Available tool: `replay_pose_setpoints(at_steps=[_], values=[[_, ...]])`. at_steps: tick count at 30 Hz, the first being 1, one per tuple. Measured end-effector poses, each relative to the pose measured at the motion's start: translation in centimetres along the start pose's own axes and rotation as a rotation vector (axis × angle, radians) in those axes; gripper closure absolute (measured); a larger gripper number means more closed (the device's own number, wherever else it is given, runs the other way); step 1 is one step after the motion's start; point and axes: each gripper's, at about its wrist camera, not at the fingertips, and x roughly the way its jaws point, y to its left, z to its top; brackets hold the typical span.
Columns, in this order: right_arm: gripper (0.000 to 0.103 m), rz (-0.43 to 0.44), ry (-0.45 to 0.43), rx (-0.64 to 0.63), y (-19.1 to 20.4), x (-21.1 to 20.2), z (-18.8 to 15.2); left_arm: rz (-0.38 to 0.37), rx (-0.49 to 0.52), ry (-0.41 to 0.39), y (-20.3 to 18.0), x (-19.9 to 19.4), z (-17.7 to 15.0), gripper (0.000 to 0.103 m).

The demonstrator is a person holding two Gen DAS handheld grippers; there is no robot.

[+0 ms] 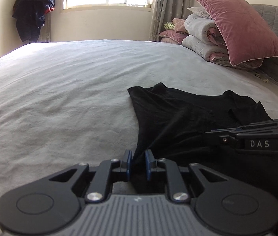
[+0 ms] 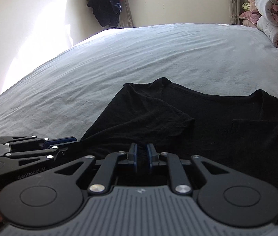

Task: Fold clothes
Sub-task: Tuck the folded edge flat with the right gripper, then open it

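Left gripper (image 1: 138,160) and right gripper (image 2: 142,154) pinch black shirt (image 1: 188,114).

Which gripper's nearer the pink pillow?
Right. The right gripper sits on the pink pillow's side of the black shirt; the left gripper grips its opposite edge.

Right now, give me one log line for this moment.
left gripper: shut on black shirt hem | right gripper: shut on hem | shirt on bed
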Motion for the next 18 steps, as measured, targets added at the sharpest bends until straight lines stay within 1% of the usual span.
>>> replay_pose_setpoints(at_steps=[1, 2, 3, 4, 5, 6, 7, 8, 9, 12, 13, 15, 18], values=[[0.085, -0.004, 0.001, 0.0, -0.1, -0.1, -0.2, 0.011, 0.015, 0.003, -0.2, 0.1, 0.0, 0.088], [0.082, -0.008, 0.002, 0.001, -0.2, -0.1, -0.5, 0.011, 0.01, 0.002, -0.1, 0.0, 0.0, 0.087], [0.077, -0.013, 0.014, 0.013, -0.3, -0.6, -0.4, 0.011, 0.003, 0.001, 0.0, -0.1, 0.0, 0.087], [0.076, -0.019, 0.028, 0.026, -0.4, -1.1, -0.3, 0.013, -0.015, 0.001, 0.1, -0.3, 0.1, 0.086], [0.073, -0.016, 0.027, 0.052, -0.7, -2.3, -0.2, 0.016, -0.034, 0.002, 0.3, -0.4, 0.2, 0.082], [0.066, -0.013, 0.025, 0.078, -1.0, -3.6, -0.1, 0.019, -0.052, 0.003, 0.4, -0.5, 0.2, 0.075], [0.062, -0.009, 0.016, 0.098, -1.2, -5.1, -0.1, 0.021, -0.071, 0.004, 0.6, -0.7, 0.3, 0.07], [0.055, -0.01, 0.007, 0.107, -1.5, -6.7, -0.2, 0.025, -0.087, 0.005, 0.7, -0.8, 0.4, 0.059], [0.051, -0.023, -0.001, 0.102, -1.7, -8.5, -0.6, 0.033, -0.095, 0.003, 0.6, -1.2, 0.6, 0.054], [0.044, -0.081, -0.015, 0.074, -2.3, -13.4, -2.1, 0.064, -0.106, 0.009, -0.3, -3.1, 1.4, 0.053], [0.043, -0.107, -0.015, 0.059, -2.6, -14.9, -2.9, 0.05, -0.091, 0.0, -0.8, -4.2, 1.4, 0.051], [0.041, -0.165, -0.006, 0.035, -3.1, -17.7, -4.7, 0.023, -0.06, -0.019, -1.8, -6.4, 1.5, 0.041], [0.037, -0.21, 0.002, 0.045, -3.5, -20.8, -7.1, 0.004, -0.006, -0.018, -3.1, -9.3, 1.1, 0.038]])
